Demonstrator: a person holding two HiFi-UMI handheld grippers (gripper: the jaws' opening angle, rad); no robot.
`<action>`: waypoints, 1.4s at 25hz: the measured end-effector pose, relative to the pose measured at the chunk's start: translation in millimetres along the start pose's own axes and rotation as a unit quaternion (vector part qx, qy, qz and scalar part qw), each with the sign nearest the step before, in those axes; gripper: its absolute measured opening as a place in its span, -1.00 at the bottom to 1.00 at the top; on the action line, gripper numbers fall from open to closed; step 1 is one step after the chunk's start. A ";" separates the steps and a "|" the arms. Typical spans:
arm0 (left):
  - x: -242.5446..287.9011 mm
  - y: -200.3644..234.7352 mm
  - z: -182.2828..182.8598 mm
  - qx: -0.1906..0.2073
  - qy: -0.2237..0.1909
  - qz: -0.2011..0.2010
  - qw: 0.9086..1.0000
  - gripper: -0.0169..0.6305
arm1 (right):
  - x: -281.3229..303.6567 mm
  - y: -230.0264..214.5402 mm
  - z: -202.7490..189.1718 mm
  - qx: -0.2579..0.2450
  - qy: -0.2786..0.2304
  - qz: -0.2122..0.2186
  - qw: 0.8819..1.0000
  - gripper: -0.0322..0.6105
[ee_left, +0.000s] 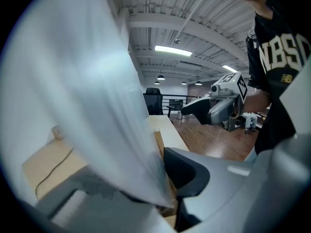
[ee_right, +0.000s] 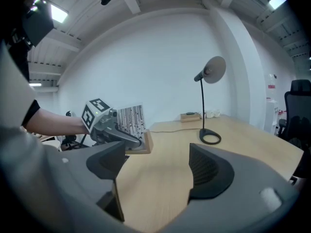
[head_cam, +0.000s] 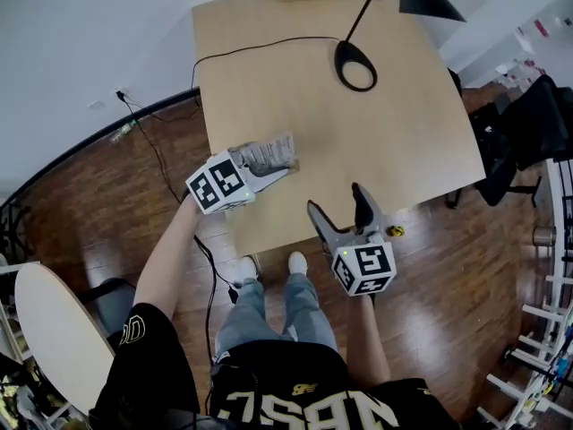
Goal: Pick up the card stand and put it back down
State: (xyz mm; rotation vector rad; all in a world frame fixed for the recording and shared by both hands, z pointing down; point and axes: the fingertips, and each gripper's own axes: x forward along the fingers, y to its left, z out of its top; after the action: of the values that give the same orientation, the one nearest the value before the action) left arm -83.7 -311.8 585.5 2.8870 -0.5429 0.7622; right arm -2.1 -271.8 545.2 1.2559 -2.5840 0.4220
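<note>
The left gripper [head_cam: 276, 172] is clamped shut on the card stand [head_cam: 269, 154] and holds it over the near left part of the table [head_cam: 403, 133]. The stand's long axis runs across the head view, and its upright striped card faces the right gripper [head_cam: 335, 200]. In the left gripper view the card is a pale blur that hides most of the wooden base. The right gripper hangs at the table's near edge, jaws wide apart and empty.

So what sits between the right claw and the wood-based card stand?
Only bare light wooden tabletop separates right claw and card stand, shown in right gripper view.
</note>
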 end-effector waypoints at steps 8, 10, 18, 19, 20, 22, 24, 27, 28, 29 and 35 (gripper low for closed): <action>-118.1 5.5 98.4 -0.047 -0.082 0.187 0.978 -0.79 | -15.5 39.6 93.2 -0.022 -0.082 0.024 0.996 0.39; -149.6 2.3 113.9 -0.051 -0.101 0.245 0.963 -0.79 | -19.6 48.4 112.2 -0.024 -0.099 0.028 0.994 0.39; -237.4 -32.4 137.9 -0.067 -0.170 0.409 0.894 -0.78 | -35.1 71.4 169.0 -0.030 -0.157 0.023 0.987 0.39; -243.8 -37.4 137.0 -0.075 -0.178 0.423 0.885 -0.78 | -37.3 73.1 173.7 -0.030 -0.162 0.019 0.986 0.39; -249.4 -42.6 135.7 -0.082 -0.186 0.437 0.876 -0.78 | -39.4 75.2 177.6 -0.032 -0.166 0.016 0.986 0.39; -257.2 -53.1 134.0 -0.090 -0.196 0.458 0.862 -0.79 | -43.9 79.4 183.8 -0.039 -0.169 0.007 0.985 0.39; -260.7 -61.4 133.3 -0.089 -0.198 0.473 0.854 -0.78 | -48.5 81.9 189.0 -0.044 -0.175 -0.002 0.984 0.39; -267.5 -69.8 129.9 -0.081 -0.194 0.494 0.843 -0.78 | -53.0 87.7 195.8 -0.046 -0.184 -0.004 0.982 0.39; -270.3 -71.8 127.5 -0.080 -0.193 0.501 0.840 -0.78 | -53.9 89.8 197.7 -0.047 -0.186 -0.002 0.981 0.39; -272.8 -73.8 124.6 -0.083 -0.193 0.506 0.837 -0.78 | -54.7 91.8 198.8 -0.049 -0.187 -0.001 0.981 0.39; -282.3 -85.1 109.1 -0.097 -0.193 0.517 0.829 -0.78 | -59.0 98.3 193.5 -0.053 -0.183 0.004 0.982 0.39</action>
State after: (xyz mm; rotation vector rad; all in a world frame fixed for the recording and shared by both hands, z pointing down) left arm -231.4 -165.2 349.9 2.3611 -2.1540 0.1112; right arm -61.1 -240.1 330.5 1.3968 -2.8658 0.0533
